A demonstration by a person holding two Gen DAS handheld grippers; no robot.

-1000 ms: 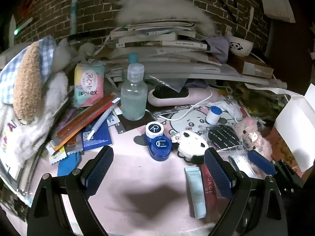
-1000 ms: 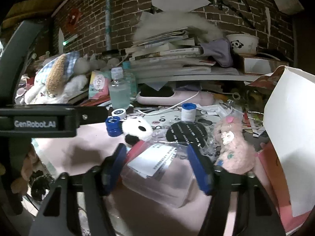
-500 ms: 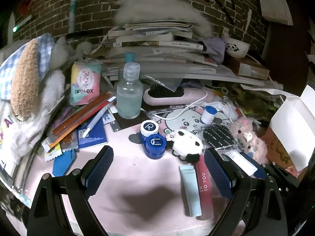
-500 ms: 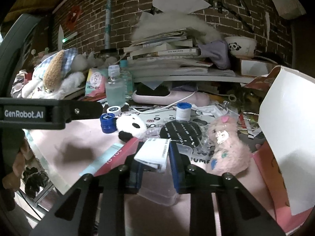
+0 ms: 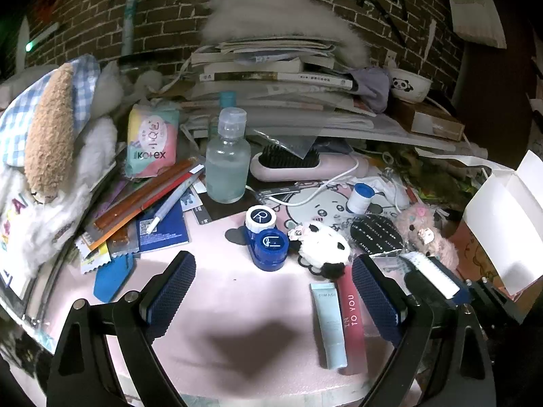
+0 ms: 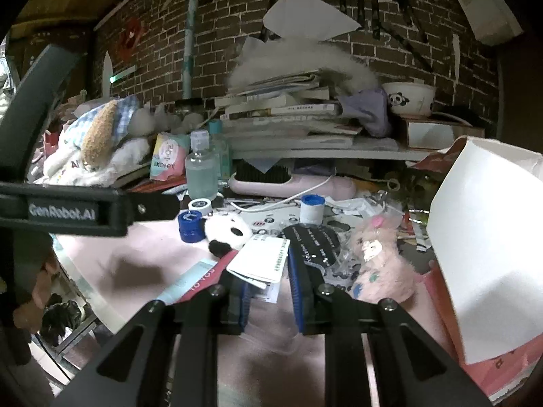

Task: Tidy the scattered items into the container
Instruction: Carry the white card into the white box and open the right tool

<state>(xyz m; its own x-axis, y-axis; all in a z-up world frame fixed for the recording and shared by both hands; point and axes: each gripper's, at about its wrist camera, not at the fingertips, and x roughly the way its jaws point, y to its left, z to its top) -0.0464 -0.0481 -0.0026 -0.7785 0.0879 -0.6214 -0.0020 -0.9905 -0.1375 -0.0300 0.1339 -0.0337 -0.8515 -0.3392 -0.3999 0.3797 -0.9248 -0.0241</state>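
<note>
My right gripper (image 6: pixel 269 281) is shut on a clear packet with a white label (image 6: pixel 261 259) and holds it above the pink table top. The left wrist view shows that packet (image 5: pixel 429 273) at the right, just past my right-hand finger. My left gripper (image 5: pixel 271 281) hangs open over bare pink surface, nothing between its fingers. Ahead of it sit a blue contact lens case (image 5: pixel 266 237), a panda plush (image 5: pixel 322 247), a pale blue tube (image 5: pixel 329 322) and a pink tube (image 5: pixel 353 318). A white open box (image 6: pixel 492 254) stands at the right.
A pink plush (image 6: pixel 376 257), a black round pad (image 6: pixel 315 240) and a blue-capped vial (image 6: pixel 312 208) lie mid-table. A clear bottle (image 5: pixel 225 169), a pink hairbrush (image 5: pixel 302 166), pens (image 5: pixel 142 200) and stacked books (image 5: pixel 271 78) crowd the back. Plush toys (image 5: pixel 51 135) pile up at the left.
My right gripper went from open around the clear labelled packet to shut on it and lifted it off the table. The left gripper drifted slightly and stayed open.
</note>
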